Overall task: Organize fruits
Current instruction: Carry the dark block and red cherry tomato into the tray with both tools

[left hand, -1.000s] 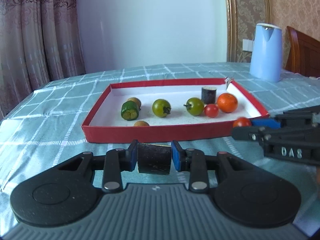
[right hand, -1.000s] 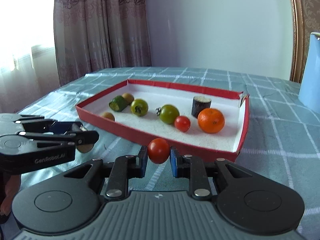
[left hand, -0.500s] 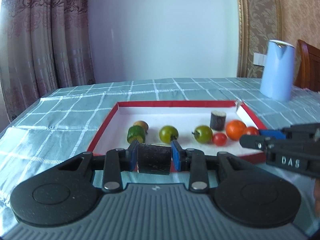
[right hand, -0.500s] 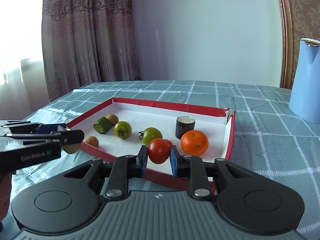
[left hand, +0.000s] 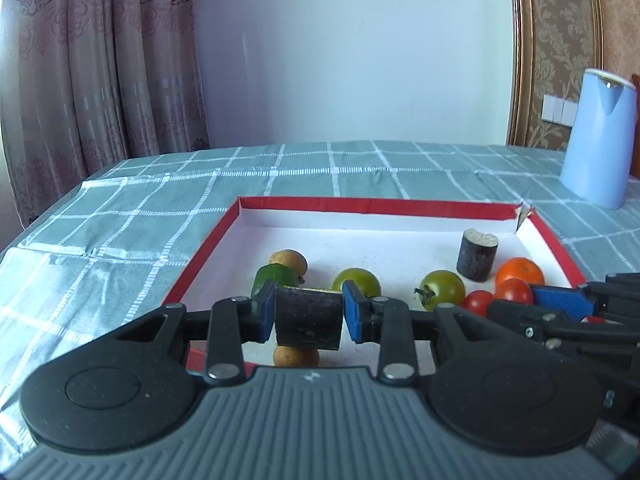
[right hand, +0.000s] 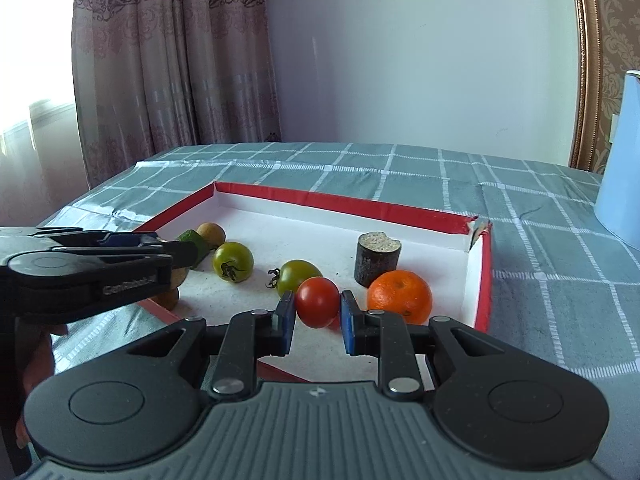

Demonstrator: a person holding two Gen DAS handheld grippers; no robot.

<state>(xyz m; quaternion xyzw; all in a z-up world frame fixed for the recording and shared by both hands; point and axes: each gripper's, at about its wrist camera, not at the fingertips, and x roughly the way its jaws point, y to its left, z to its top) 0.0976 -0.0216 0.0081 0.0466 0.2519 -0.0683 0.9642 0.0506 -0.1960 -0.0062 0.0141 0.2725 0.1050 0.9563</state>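
Red tomato (right hand: pixel 317 301) clamped in right gripper (right hand: pixel 317 322) over tray (right hand: pixel 478 292); left gripper (left hand: pixel 309 316) grasps dark cylinder (left hand: pixel 309 317). Placement step; next: lower, release.

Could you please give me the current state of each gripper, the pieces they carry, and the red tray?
left gripper: shut on the dark cylinder piece, held above the tray's near edge.
right gripper: shut on the red tomato, held over the tray.
red tray: open-topped, holding fruit; far right corner torn.
second dark cylinder: standing upright in the tray.
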